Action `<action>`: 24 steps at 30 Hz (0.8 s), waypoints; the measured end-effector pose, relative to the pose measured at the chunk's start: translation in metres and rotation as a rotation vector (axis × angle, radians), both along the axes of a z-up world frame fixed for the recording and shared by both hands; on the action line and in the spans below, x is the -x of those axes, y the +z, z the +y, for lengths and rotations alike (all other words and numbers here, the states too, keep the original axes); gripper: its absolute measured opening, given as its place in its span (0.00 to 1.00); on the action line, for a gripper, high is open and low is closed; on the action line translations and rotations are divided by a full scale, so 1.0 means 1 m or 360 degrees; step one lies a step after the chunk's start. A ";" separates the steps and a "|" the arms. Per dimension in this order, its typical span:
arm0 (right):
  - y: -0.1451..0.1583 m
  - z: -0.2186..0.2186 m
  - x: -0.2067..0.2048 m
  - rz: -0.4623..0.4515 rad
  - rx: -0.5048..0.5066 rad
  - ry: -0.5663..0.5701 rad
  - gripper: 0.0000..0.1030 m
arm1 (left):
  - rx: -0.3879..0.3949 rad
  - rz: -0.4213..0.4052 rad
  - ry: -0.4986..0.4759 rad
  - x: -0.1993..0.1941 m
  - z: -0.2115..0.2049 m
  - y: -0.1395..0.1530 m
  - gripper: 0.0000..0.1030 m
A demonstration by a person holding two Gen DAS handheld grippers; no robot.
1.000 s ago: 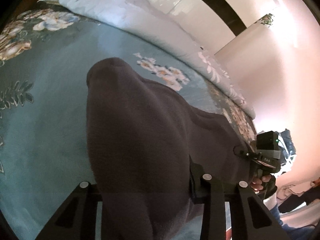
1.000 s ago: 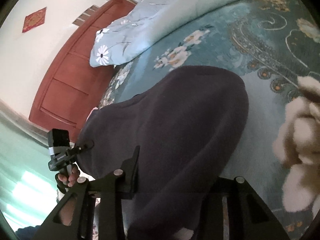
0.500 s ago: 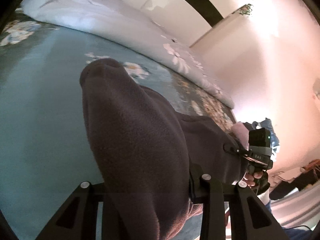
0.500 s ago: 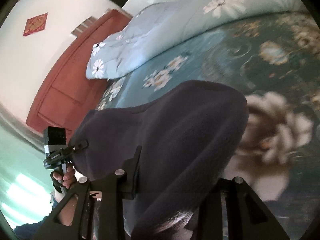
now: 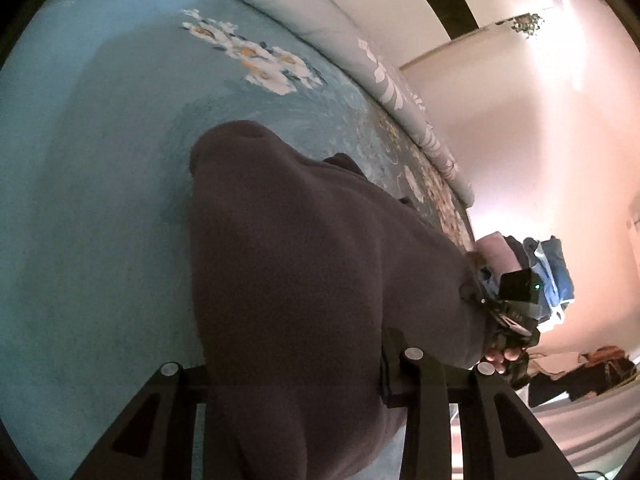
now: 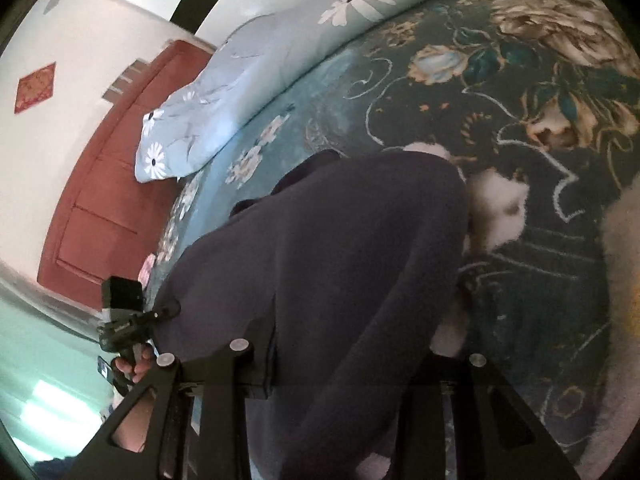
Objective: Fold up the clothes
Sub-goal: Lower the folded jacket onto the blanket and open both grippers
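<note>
Both grippers swung the dark fleece (image 5: 312,280) farther across the bed (image 5: 92,208). Left gripper (image 5: 296,392) and right gripper (image 6: 348,380) fingers pinch one edge each. Soft, floppy, fairly light; hold it by the edges.

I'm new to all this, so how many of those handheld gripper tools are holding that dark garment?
2. The left gripper clamps one end of the dark fleece garment, the right gripper the other end, stretching it over the floral bedspread. The cloth hides each tool's jaws.
</note>
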State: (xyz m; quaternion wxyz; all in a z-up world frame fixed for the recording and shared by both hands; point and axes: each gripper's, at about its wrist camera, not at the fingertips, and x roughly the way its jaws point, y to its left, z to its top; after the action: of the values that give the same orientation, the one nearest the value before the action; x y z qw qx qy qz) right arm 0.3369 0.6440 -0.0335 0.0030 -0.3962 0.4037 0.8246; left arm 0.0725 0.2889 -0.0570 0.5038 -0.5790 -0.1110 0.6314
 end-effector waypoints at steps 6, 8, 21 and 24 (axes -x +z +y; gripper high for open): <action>0.023 -0.015 0.003 -0.0146 -0.0267 0.0021 0.49 | 0.0180 0.0218 0.0068 -0.011 -0.008 0.029 0.56; 0.034 -0.025 -0.001 -0.0207 -0.0452 0.0002 0.56 | 0.0242 0.0398 0.0157 -0.018 -0.020 0.046 0.62; 0.107 -0.102 -0.022 -0.0130 -0.1160 -0.0010 0.56 | 0.0285 0.0902 0.0143 -0.096 -0.005 0.089 0.64; 0.092 -0.121 -0.020 -0.0131 -0.1122 0.0101 0.56 | 0.0323 0.0892 0.0127 -0.103 -0.005 0.078 0.64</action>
State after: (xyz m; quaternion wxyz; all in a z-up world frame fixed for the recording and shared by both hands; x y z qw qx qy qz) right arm 0.3565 0.5233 0.0588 0.1301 -0.4160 0.0813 0.8963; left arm 0.1757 0.2836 0.0213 0.4292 -0.4249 0.0734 0.7936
